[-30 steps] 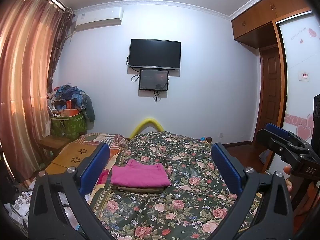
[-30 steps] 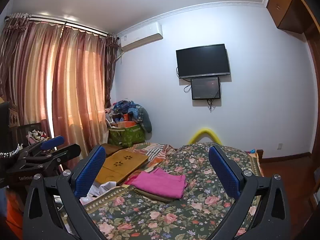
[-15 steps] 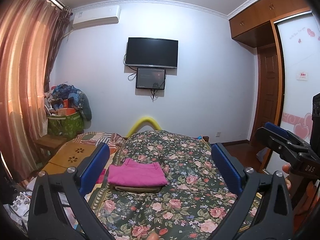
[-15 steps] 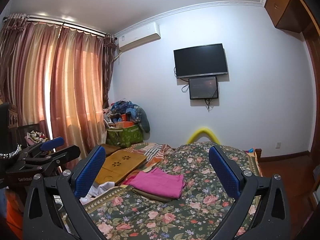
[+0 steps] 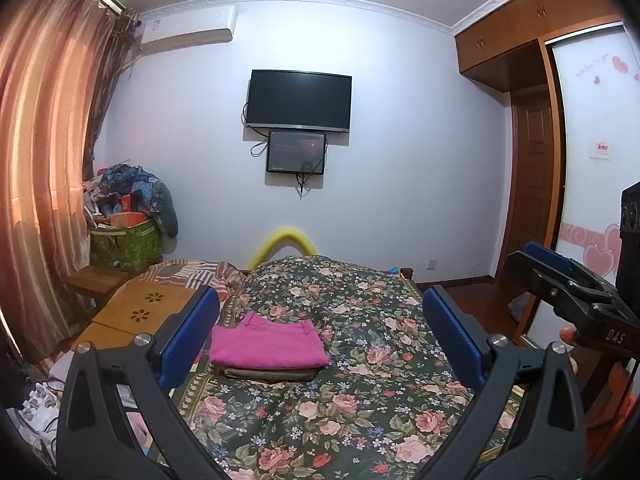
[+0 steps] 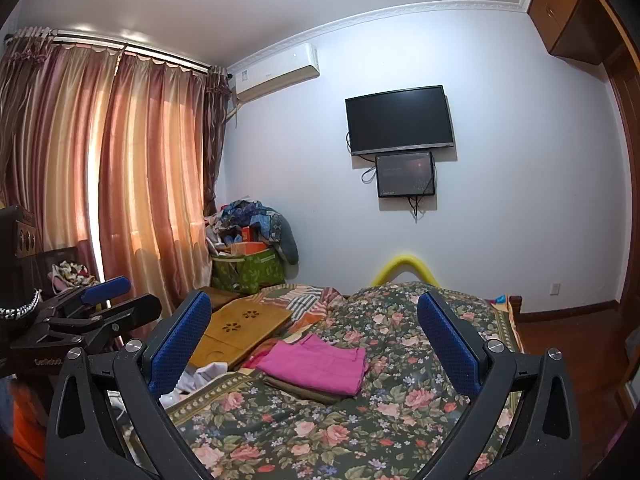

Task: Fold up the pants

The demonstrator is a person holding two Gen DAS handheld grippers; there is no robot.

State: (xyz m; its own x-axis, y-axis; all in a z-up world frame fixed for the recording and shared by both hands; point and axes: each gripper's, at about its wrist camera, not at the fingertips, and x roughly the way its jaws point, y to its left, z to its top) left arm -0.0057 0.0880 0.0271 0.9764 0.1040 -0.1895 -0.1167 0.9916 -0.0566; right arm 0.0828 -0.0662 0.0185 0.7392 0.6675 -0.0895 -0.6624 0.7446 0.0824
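Note:
Folded pink pants [image 5: 269,345] lie on top of a folded olive-brown garment [image 5: 268,373] on the floral bedspread [image 5: 360,360], left of the bed's middle. The stack also shows in the right wrist view [image 6: 316,365]. My left gripper [image 5: 320,332] is open and empty, held above the bed and short of the stack. My right gripper [image 6: 314,340] is open and empty, also back from the stack. The right gripper shows at the right edge of the left wrist view [image 5: 560,284]; the left one at the left edge of the right wrist view [image 6: 92,312].
A wooden lap table [image 5: 140,312] lies on the bed's left side beside a striped quilt [image 6: 304,300]. A green box piled with clothes [image 5: 128,240] stands by the curtains. A TV [image 5: 298,100] hangs on the far wall. A wardrobe [image 5: 592,160] is at right.
Both views have tilted slightly; the pink pants stack sits a little lower and left in the left wrist view. Nothing was picked up or released.

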